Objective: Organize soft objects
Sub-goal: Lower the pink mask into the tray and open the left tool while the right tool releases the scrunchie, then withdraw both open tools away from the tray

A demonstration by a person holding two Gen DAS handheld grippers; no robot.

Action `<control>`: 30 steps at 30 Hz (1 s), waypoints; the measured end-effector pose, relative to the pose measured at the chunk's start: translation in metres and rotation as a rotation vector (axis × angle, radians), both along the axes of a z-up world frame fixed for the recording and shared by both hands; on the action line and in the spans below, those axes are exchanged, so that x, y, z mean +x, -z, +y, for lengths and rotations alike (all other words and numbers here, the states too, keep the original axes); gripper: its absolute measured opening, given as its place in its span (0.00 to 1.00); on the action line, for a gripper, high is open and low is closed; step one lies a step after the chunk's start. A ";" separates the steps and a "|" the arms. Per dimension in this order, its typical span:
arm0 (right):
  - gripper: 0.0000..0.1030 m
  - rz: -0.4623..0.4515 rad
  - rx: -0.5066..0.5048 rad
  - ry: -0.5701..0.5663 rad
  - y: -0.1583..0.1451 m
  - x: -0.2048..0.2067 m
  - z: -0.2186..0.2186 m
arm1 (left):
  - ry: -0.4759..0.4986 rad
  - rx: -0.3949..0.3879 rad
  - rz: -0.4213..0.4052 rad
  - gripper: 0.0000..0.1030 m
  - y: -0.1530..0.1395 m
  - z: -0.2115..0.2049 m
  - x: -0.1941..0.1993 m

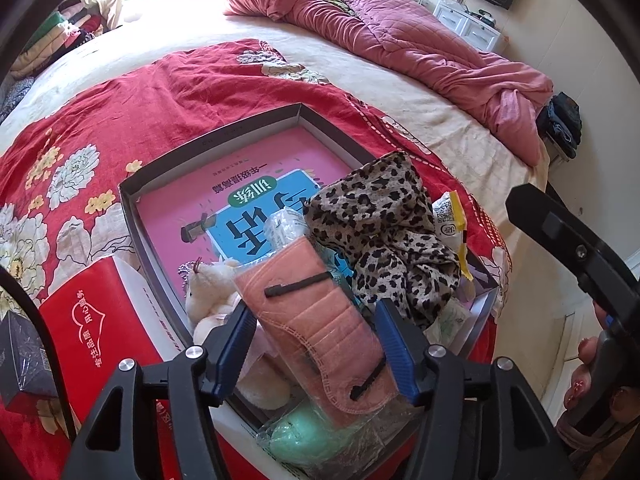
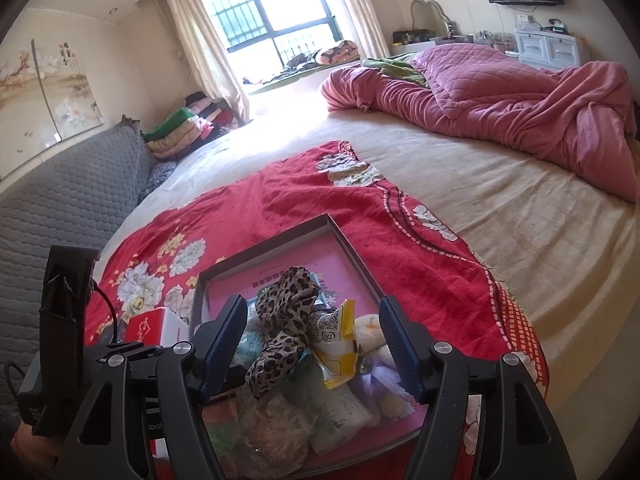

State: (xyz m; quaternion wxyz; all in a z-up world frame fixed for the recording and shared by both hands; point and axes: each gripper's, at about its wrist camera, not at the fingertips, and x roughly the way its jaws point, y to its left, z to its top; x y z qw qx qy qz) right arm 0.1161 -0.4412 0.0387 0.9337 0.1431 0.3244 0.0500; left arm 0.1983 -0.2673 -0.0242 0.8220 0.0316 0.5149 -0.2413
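Pinching pink mask pack [image 1: 320,328] between left gripper [image 1: 316,344] fingers, right gripper [image 2: 312,344] wide above box [image 2: 352,248]

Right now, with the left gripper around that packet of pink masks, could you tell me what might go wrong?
1. The left gripper holds the pink mask packet in slick clear wrap, tilted over the box; it could slip out.
2. The leopard-print cloth is piled loosely beside it and may snag and drag along.
3. The right gripper hovers open over the same pile, so the two could collide.
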 end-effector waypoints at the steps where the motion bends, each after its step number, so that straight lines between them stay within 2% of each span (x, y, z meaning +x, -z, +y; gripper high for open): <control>1: 0.71 -0.001 -0.001 0.001 0.000 -0.001 0.000 | 0.000 -0.002 -0.001 0.59 -0.001 0.000 0.000; 14: 0.74 0.030 -0.062 0.035 0.000 -0.011 0.003 | -0.019 -0.021 -0.023 0.72 -0.012 0.010 -0.008; 24: 0.74 0.035 -0.132 0.063 -0.006 -0.022 0.008 | -0.033 -0.048 -0.053 0.73 -0.026 0.021 -0.019; 27: 0.75 0.030 -0.139 0.069 -0.011 -0.025 0.010 | -0.038 -0.052 -0.063 0.83 -0.031 0.025 -0.021; 30: 0.75 0.023 -0.147 0.072 -0.016 -0.029 0.013 | -0.048 -0.058 -0.079 0.83 -0.038 0.029 -0.025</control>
